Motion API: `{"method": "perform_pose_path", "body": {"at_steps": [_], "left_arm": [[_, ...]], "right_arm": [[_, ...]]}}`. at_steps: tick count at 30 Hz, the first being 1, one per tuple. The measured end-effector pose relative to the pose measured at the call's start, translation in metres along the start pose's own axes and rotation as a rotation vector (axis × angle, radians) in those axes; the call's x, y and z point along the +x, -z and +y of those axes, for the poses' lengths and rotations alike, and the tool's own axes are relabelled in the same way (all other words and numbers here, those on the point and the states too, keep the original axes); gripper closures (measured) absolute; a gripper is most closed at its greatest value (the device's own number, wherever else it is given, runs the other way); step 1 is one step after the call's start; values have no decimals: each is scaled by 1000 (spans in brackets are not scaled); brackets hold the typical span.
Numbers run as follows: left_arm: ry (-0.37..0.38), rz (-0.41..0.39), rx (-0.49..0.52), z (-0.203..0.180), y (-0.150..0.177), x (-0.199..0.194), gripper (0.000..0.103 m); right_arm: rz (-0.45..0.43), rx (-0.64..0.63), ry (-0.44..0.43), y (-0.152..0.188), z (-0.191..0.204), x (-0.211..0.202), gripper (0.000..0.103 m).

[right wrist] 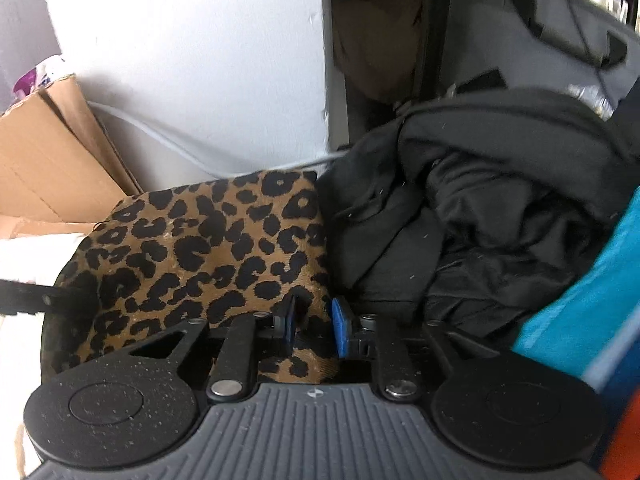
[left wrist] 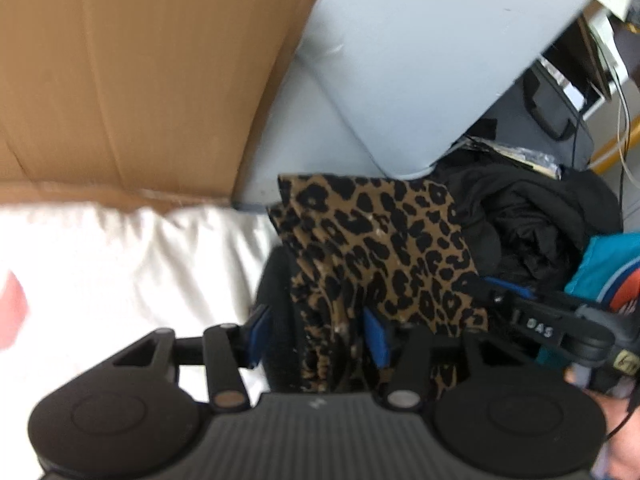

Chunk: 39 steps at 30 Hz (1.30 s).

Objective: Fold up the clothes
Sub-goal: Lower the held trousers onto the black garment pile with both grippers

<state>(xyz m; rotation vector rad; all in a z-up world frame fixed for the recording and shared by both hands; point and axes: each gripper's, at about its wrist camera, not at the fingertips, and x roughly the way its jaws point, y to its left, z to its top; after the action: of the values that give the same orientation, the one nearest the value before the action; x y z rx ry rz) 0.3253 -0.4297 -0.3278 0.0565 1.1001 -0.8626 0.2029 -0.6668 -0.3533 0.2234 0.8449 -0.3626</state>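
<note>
Left wrist view: your left gripper (left wrist: 316, 336) stands wide apart around a fold of the leopard-print garment (left wrist: 384, 248), left of the black clothes pile (left wrist: 528, 216).

Right wrist view: your right gripper (right wrist: 314, 322) sits narrow over the garment's edge (right wrist: 200, 240); whether it pinches, I cannot tell.

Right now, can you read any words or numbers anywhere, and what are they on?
"DAS", roughly, white letters on the black arm of the right gripper; blurred, so unsure.
A yellow mark on that gripper's body: too blurred to read.
The teal cloth has an orange and white print: unreadable.
Nothing else.
</note>
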Motion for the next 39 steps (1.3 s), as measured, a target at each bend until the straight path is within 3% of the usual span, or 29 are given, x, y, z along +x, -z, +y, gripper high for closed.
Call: {"method": "perform_pose_path", "body": {"at_steps": [3, 9, 11, 14, 16, 17, 23, 29, 34, 39], "left_arm": [[-40, -40, 80, -10, -6, -14, 52], [34, -108, 135, -25, -18, -21, 66], [61, -110, 160, -33, -18, -16, 75], [79, -95, 196, -43, -13, -5, 77], [54, -66, 208, -44, -8, 4, 79], [22, -50, 212, -43, -6, 10, 87], [-28, -32, 171, -28, 6, 24, 92], [-15, -38, 163, -25, 6, 19, 93], [30, -49, 170, -31, 12, 8, 93], [81, -48, 173, -40, 24, -1, 91]], "right_arm": [[-45, -17, -8, 1, 0, -15, 82], [-105, -40, -66, -1, 7, -28, 82], [-98, -47, -78, 0, 11, -23, 82], [-86, -59, -91, 3, 16, -14, 82], [-78, -67, -101, 4, 20, -8, 82], [-74, -71, -105, 5, 22, -5, 82], [-41, -95, -90, 0, 23, 18, 80], [-24, -86, -43, -10, 16, 27, 80], [-44, -71, -87, -12, 12, 6, 80], [-8, -101, -153, 4, 23, -9, 80]]}}
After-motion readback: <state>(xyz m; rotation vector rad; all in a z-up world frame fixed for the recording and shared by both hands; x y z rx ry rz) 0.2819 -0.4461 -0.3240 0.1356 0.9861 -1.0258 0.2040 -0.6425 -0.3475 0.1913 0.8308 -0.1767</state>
